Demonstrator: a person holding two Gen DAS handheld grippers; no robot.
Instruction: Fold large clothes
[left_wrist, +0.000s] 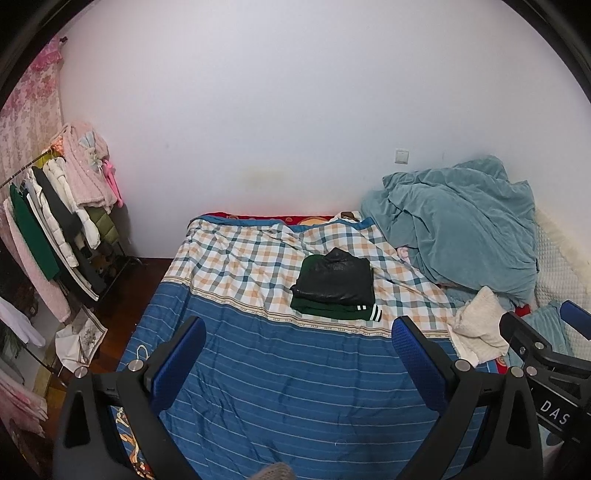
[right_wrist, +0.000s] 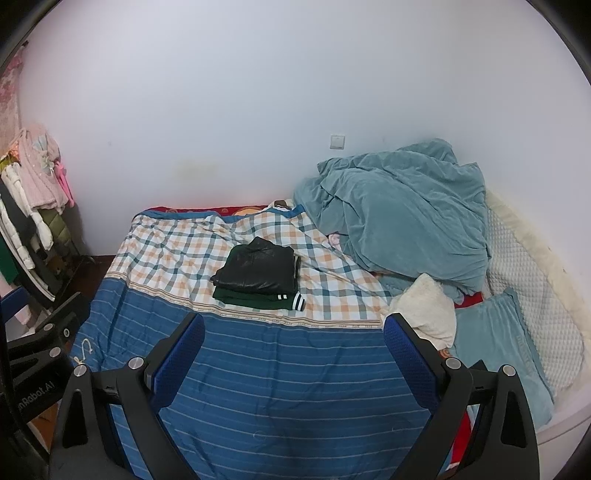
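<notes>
Black and green folded clothes (left_wrist: 334, 286) sit stacked mid-bed (left_wrist: 258, 369). Both left tongs (left_wrist: 299, 343) and right tongs (right_wrist: 293, 339) gape wide, empty. Judging next: fetch the cream garment (right_wrist: 424, 310), spread flat before folding.

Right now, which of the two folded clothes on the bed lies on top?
The black jacket lies on top. The green garment under it shows only its front edge and a cuff with white stripes. Both rest on the checked part of the bed cover.
</notes>
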